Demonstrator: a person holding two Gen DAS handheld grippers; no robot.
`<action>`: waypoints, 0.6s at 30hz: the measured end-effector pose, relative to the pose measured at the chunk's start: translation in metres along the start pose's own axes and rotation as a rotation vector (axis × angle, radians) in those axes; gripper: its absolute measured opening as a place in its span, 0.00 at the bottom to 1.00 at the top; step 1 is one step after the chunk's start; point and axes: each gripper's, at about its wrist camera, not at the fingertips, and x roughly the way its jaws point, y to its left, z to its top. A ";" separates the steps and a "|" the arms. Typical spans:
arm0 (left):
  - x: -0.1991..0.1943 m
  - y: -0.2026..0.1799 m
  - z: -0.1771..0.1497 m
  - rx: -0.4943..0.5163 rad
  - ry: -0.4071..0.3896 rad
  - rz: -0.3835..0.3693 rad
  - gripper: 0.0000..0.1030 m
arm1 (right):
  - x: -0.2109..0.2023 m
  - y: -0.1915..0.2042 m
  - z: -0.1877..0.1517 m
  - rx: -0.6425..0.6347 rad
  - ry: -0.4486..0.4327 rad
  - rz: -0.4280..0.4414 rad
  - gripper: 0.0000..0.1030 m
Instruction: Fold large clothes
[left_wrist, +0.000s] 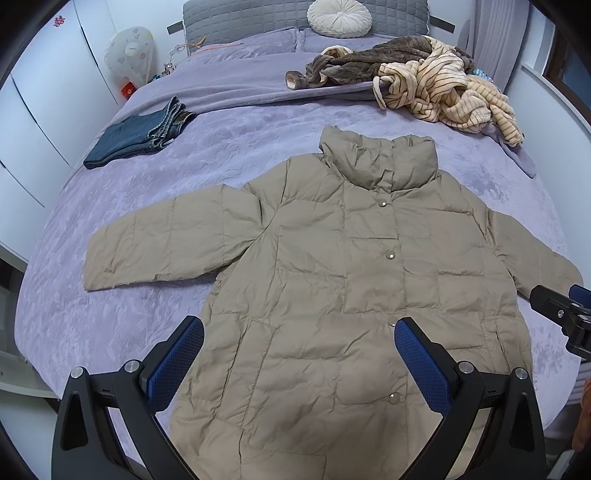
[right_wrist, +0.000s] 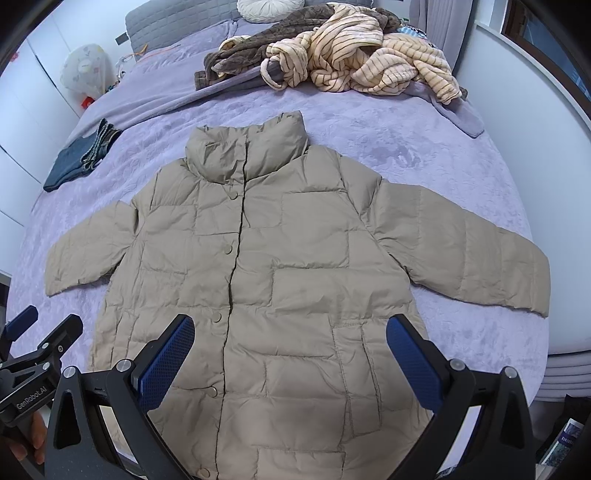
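Observation:
A large khaki puffer jacket (left_wrist: 332, 280) lies flat and face up on the purple bed, buttoned, collar toward the headboard, both sleeves spread out to the sides. It also shows in the right wrist view (right_wrist: 288, 280). My left gripper (left_wrist: 299, 332) is open and empty, hovering above the jacket's lower left front. My right gripper (right_wrist: 290, 332) is open and empty, above the lower right front. The right gripper shows at the right edge of the left wrist view (left_wrist: 565, 314); the left gripper shows at the left edge of the right wrist view (right_wrist: 37, 343).
Folded blue jeans (left_wrist: 136, 136) lie on the bed's left side. A heap of brown and cream striped clothes (left_wrist: 417, 81) sits near the headboard, with a round cushion (left_wrist: 339, 17) behind. The purple bedspread (left_wrist: 110, 317) lies bare beside the jacket. White wardrobes (left_wrist: 44, 110) stand left.

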 end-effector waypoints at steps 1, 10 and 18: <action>0.000 0.000 0.000 0.000 0.000 0.000 1.00 | 0.000 0.000 0.000 0.000 0.000 0.000 1.00; 0.001 0.000 0.000 0.000 0.000 0.000 1.00 | 0.001 0.000 0.000 0.001 0.000 -0.001 1.00; 0.002 0.002 -0.001 -0.005 0.003 0.002 1.00 | 0.001 0.000 0.000 -0.002 -0.001 -0.004 1.00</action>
